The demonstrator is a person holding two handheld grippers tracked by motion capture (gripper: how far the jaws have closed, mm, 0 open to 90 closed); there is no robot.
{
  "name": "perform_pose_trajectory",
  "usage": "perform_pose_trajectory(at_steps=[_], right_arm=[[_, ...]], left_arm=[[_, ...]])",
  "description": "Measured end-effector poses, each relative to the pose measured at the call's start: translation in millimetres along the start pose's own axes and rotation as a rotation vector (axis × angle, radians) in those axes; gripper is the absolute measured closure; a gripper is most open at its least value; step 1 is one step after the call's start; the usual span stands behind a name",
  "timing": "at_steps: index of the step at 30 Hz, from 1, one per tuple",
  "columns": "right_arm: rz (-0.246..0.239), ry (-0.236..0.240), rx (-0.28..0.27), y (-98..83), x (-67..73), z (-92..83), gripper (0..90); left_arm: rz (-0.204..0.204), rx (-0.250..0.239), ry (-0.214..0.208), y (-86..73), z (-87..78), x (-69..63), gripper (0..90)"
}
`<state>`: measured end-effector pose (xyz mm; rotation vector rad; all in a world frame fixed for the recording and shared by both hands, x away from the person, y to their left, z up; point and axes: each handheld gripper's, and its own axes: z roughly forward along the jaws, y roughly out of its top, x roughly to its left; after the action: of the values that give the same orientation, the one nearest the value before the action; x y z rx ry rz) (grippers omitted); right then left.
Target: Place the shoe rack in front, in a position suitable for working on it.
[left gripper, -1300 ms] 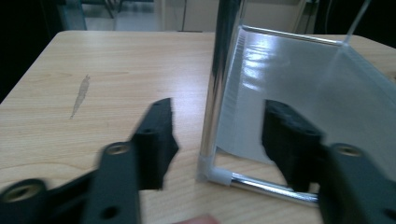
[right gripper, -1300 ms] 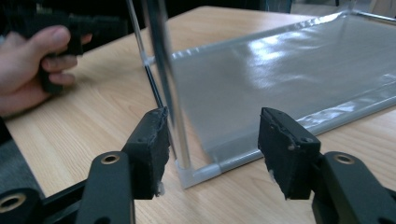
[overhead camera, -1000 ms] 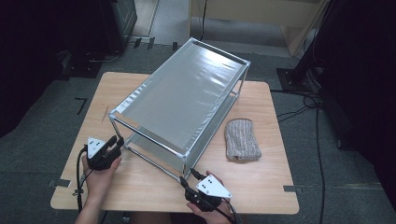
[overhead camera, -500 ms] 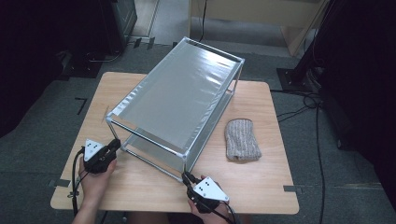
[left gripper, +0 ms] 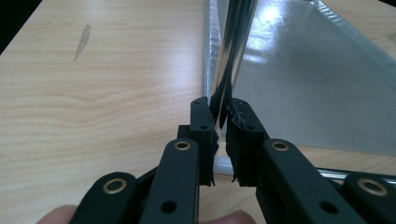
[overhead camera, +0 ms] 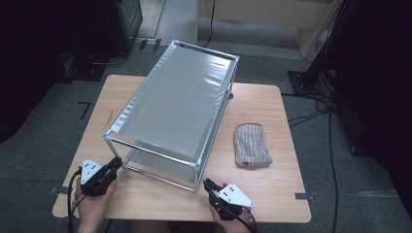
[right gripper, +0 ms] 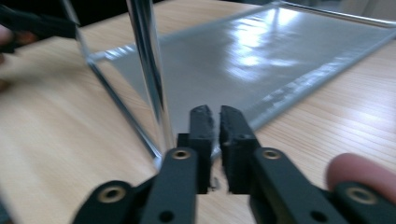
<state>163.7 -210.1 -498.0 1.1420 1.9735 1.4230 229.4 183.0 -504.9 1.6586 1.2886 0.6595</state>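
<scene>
Left gripper (overhead camera: pixel 115 164): I see it at 7 o'clock on the table (overhead camera: pixel 272 196). Its jaws are clamped tight on the foot of the near-left post (left gripper: pixel 232 51).
Left grip quality: the chrome tube sits right at the tips, not deep in the pads. I judge it may slip if I pull sideways, so I would seat it further in.
Wire rack (overhead camera: pixel 175 102): it stands in the middle of the table, running from 7 o'clock towards 1 o'clock. Its silver fabric top is taut, and a lower shelf (left gripper: pixel 308 93) lies just above the wood.
Right gripper (overhead camera: pixel 208 184): I see it at 5 o'clock, by the near-right post (right gripper: pixel 147 70).
Right jaws: they stand a thin slit apart and have just been opening a little. The post is just beside them at 9 o'clock, not between them. A sliver of silver shows low in the gap, but I cannot tell whether they pinch the bottom rail.
Step in hand: I judge it to be taking hold of both near corners so the rack can be shifted.
How to do it well: I open the right jaws wider and slide them over onto the post. I close firmly at the same low height as the left, then move both hands together so the frame does not twist.
Knitted pouch (overhead camera: pixel 251 145): it lies at 3 o'clock of the rack, near it but apart. I keep the rack's feet off it.
</scene>
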Motion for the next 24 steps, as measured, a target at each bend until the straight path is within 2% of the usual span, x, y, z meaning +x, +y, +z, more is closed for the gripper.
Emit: perform_pose_trajectory(at_steps=[2, 4, 5, 6, 8, 9, 10, 11, 13, 14, 15, 16, 18, 20, 22, 24], right_arm=[[0.015, 0.084, -0.015, 1.0, 2.3, -3.7, 64.7], [-0.012, 0.130, -0.033, 0.6, 9.5, -7.5, 48.5], [-0.026, 0.159, -0.048, 0.6, 13.5, -8.8, 43.6], [-0.041, 0.175, -0.059, 1.2, 17.4, -9.3, 40.5], [-0.053, 0.169, -0.066, 2.1, 21.0, -9.1, 40.0], [-0.058, 0.149, -0.063, 2.9, 24.1, -8.0, 42.2], [-0.090, 0.029, -0.020, 2.7, 28.1, -2.3, 56.8], [-0.093, -0.001, -0.009, 2.0, 27.4, -0.1, 62.4], [-0.050, -0.005, -0.003, 0.3, 21.4, 2.1, 69.8], [-0.028, 0.015, -0.003, 0.0, 17.6, 2.2, 71.0], [-0.012, 0.020, -0.009, 0.0, 14.9, 2.5, 73.7], [-0.014, 0.004, -0.013, -0.1, 13.9, 2.4, 76.2], [0.002, -0.028, -0.024, -0.1, 11.1, 2.7, 79.8], [0.029, -0.024, -0.027, -0.3, 7.2, 3.2, 80.1], [0.029, -0.021, -0.029, -0.5, 5.1, 3.0, 80.3], [0.025, -0.028, -0.028, -0.5, 5.3, 2.3, 80.5]], left_arm=[[-0.011, -0.004, 0.002, -2.9, -4.0, -2.8, 81.5], [-0.011, -0.004, -0.002, -5.5, -7.3, -5.2, 81.4], [-0.014, -0.003, -0.001, -6.3, -8.6, -6.5, 81.3], [-0.016, -0.002, -0.001, -6.9, -9.6, -7.3, 81.3], [-0.018, -0.004, 0.000, -7.5, -10.4, -8.4, 81.4], [-0.012, -0.003, -0.001, -8.5, -11.8, -9.8, 81.4], [-0.004, -0.004, -0.003, -10.5, -14.2, -11.8, 81.4], [0.003, -0.001, -0.005, -11.7, -15.9, -12.7, 81.5], [0.016, 0.019, -0.007, -14.5, -18.6, -13.1, 81.6], [0.016, 0.019, -0.007, -14.5, -18.6, -13.1, 82.2], [0.007, 0.032, -0.009, -18.5, -20.4, -13.5, 87.7], [0.006, 0.043, -0.007, -20.0, -21.4, -13.0, 88.1], [-0.005, 0.031, -0.007, -20.8, -23.6, -12.3, 87.9], [-0.013, 0.017, -0.020, -20.3, -25.3, -11.6, 84.3], [-0.037, -0.020, -0.081, -19.1, -26.5, -10.8, 74.9], [-0.038, -0.032, -0.132, -16.6, -24.4, -12.7, 63.1]])
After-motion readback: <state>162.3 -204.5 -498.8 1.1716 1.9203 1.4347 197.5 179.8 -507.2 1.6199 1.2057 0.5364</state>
